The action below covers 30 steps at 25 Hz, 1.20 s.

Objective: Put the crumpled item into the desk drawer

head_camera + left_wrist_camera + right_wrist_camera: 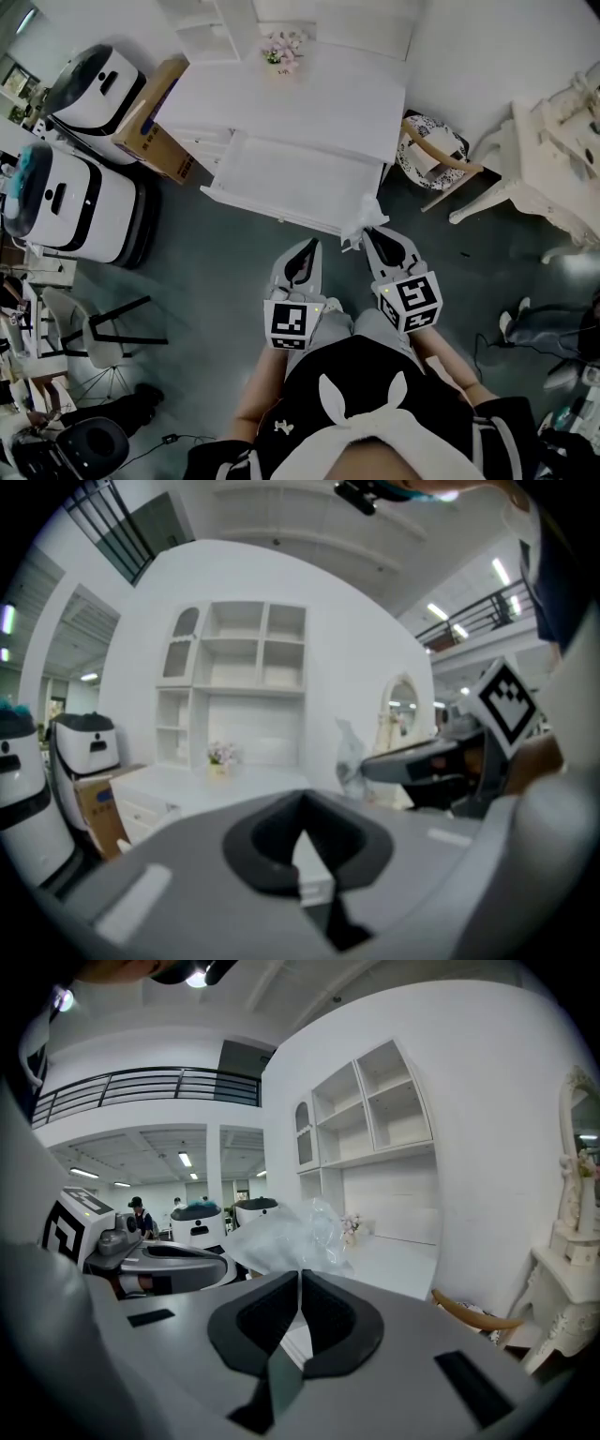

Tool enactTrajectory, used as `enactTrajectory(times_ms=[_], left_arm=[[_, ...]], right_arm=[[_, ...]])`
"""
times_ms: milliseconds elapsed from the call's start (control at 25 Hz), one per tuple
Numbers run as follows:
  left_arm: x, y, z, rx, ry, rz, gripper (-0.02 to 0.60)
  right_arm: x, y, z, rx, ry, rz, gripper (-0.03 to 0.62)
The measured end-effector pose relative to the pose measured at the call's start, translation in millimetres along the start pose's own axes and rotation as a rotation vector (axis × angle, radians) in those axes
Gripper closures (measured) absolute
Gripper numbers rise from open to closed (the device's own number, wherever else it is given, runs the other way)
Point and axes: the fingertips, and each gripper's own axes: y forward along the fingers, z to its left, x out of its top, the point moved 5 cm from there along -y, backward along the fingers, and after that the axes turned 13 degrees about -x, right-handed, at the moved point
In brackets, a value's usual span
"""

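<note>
Left gripper (307,246): held low in front of the person, just beside the right one. Its fingers (272,841) are seen brought together at the tips, with nothing caught between them.
Right gripper (368,231): pointed at the counter. Its fingers are clamped on the crumpled plastic bag.
Crumpled plastic bag (286,1232): clear and bunched, it is pinched by one end and fans out past the right fingertips. From the head view it is seen at the right end of the drawer's front edge, outside the drawer.
Drawer (272,208): white and wide, it is pulled out of the counter toward the person.
Counter (309,103): white. A small bunch of pink flowers (283,49) is set near its back edge.
Cardboard box (150,127): placed on the floor against the counter's left side.
White machines (66,202): two are parked left of the box.
Chair (433,152): a patterned round seat is seen near the counter's right end.
Shelf unit (239,658): white open shelves are mounted behind the counter, against the wall.
</note>
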Motion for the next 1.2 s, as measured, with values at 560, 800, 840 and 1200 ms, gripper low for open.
enactTrajectory(times_ms=[560, 800, 840, 1200], left_arm=[[-16, 2, 7, 0.002, -0.059, 0.018, 0.577], [-15, 11, 18, 0.015, -0.056, 0.020, 0.577], [-14, 12, 20, 0.016, -0.054, 0.021, 0.577], [2, 39, 44, 0.012, -0.028, 0.016, 0.577]], right_arm=[[-4, 4, -13, -0.033, -0.008, 0.033, 0.585], [-1, 20, -20, -0.034, -0.007, 0.022, 0.585], [1, 23, -21, -0.034, -0.006, 0.020, 0.585], [13, 52, -35, -0.029, -0.009, 0.013, 0.585]])
